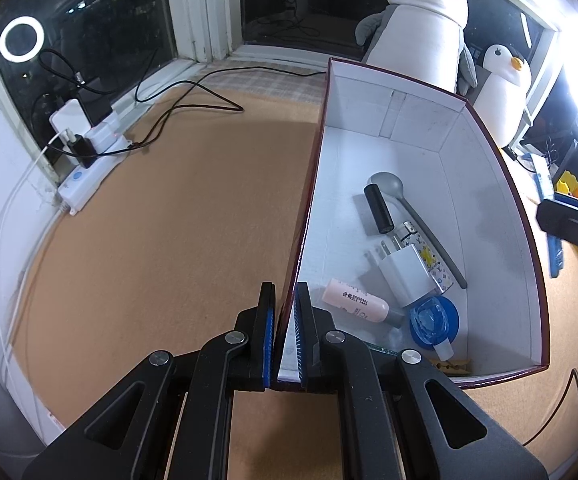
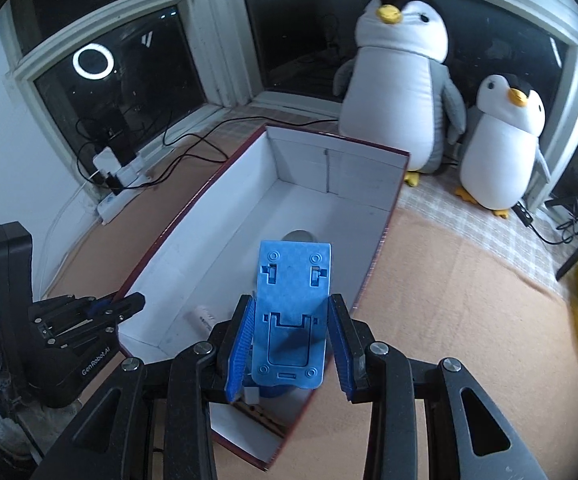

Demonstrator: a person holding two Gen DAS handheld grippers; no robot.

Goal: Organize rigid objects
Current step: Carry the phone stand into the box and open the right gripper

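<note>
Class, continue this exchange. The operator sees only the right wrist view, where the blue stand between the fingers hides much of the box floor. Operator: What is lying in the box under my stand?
Observer: At the near end, a pink bottle, a white charger plug and a blue round holder.
Operator: Anything farther in?
Observer: A grey spoon, with a black cylinder next to its bowl.
Operator: Is the box held?
Observer: Yes. The left gripper is shut on the wall of the box, one finger on each side.
</note>
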